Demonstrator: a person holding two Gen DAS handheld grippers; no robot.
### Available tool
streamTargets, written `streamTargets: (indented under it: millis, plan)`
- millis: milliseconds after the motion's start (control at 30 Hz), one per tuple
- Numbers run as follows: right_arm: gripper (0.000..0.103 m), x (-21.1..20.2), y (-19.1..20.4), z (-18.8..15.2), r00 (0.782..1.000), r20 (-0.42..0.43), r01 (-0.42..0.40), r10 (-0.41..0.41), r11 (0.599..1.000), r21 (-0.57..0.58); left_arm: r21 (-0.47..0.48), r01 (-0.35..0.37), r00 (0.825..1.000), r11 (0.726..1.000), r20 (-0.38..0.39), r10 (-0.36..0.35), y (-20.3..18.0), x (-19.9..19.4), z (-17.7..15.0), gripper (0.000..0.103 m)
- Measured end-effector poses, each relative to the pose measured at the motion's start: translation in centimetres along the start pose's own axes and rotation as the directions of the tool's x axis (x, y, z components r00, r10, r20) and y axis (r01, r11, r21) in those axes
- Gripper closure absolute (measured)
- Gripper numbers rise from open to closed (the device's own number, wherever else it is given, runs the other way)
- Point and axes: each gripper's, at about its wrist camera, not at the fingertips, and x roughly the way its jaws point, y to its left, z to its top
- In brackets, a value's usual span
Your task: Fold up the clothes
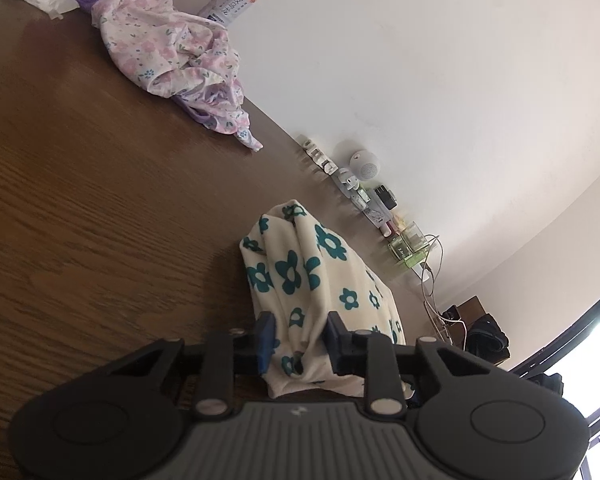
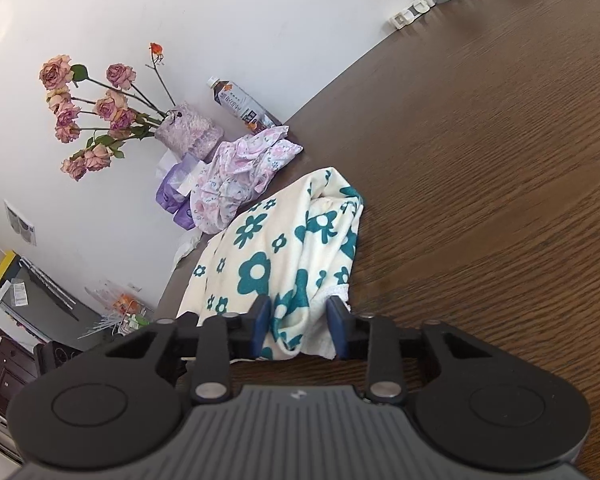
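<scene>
A cream garment with teal flowers (image 1: 292, 268) lies bunched on the brown wooden table (image 1: 80, 200). My left gripper (image 1: 300, 322) is shut on a fold at one of its edges, the fabric pinched between the blue pads. In the right wrist view the same cream garment (image 2: 260, 248) spreads toward the wall, and my right gripper (image 2: 298, 308) is shut on a fold at its near edge. A second garment, pink and lilac floral (image 1: 168, 40) (image 2: 240, 168), sits crumpled further back by the wall, apart from both grippers.
A drink bottle (image 2: 244, 104), purple tissue packs (image 2: 176, 188) and a vase of dried roses (image 2: 188, 132) stand behind the pink garment. Small gadgets (image 1: 364, 184) and cables (image 1: 432, 280) line the table's wall edge. Bare wood (image 2: 480, 200) lies to the right.
</scene>
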Motion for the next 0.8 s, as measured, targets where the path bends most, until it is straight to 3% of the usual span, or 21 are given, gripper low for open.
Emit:
streamTargets:
  millis: [67, 100, 133, 200, 300, 400, 467, 533, 567, 700, 800]
  plan:
    - [0.068, -0.1, 0.1, 0.2, 1.000, 0.006, 0.006, -0.006, 1.000, -0.004, -0.002, -0.025, 0.999, 1.000, 0.021, 0.025, -0.2, -0.1, 0.9, 0.055]
    - [0.056, -0.3, 0.2, 0.6, 1.000, 0.019, 0.017, -0.016, 1.000, -0.009, 0.000, -0.041, 0.998, 0.999, 0.044, 0.041, -0.4, -0.1, 1.7, 0.048]
    - [0.047, -0.4, 0.2, 1.0, 0.999, 0.032, 0.027, -0.026, 1.000, -0.015, 0.002, -0.057, 0.996, 0.998, 0.067, 0.056, -0.6, 0.0, 2.5, 0.047]
    - [0.046, -0.4, 0.4, 2.2, 0.997, 0.061, 0.050, -0.049, 0.998, -0.026, -0.011, -0.081, 0.994, 0.997, 0.074, 0.081, -0.5, 1.0, 4.5, 0.048]
    - [0.045, 1.1, 0.7, 4.6, 0.995, 0.068, 0.073, -0.070, 0.996, -0.042, -0.039, -0.073, 0.997, 0.997, 0.017, 0.074, 0.0, 3.5, 6.5, 0.051]
    - [0.045, 3.2, 0.6, 6.3, 0.996, 0.041, 0.083, -0.081, 0.996, -0.031, -0.032, -0.068, 0.997, 0.997, -0.027, 0.067, 0.1, 5.2, 6.9, 0.068]
    - [0.047, 4.4, 0.6, 7.0, 0.997, 0.024, 0.078, -0.078, 0.997, -0.025, -0.026, -0.058, 0.998, 0.998, -0.037, 0.057, 0.2, 5.8, 6.9, 0.072]
    - [0.069, 5.2, 0.5, 7.1, 0.998, 0.006, 0.061, -0.061, 0.998, -0.019, -0.019, -0.035, 0.998, 0.999, -0.051, 0.034, 0.5, 6.3, 6.9, 0.081]
    - [0.072, 5.5, 0.5, 7.0, 0.999, -0.003, 0.050, -0.050, 0.999, -0.016, -0.027, -0.021, 0.998, 0.999, -0.060, 0.019, 0.7, 6.5, 7.0, 0.081]
    - [0.082, 6.2, 0.1, 6.7, 1.000, -0.020, 0.011, -0.011, 1.000, -0.004, -0.062, 0.030, 0.996, 0.998, -0.088, -0.035, 1.5, 7.0, 7.1, 0.085]
    - [0.082, 6.3, 0.0, 6.6, 1.000, -0.025, -0.009, 0.009, 1.000, -0.003, -0.073, 0.045, 0.995, 0.996, -0.091, -0.052, 1.7, 7.0, 7.0, 0.085]
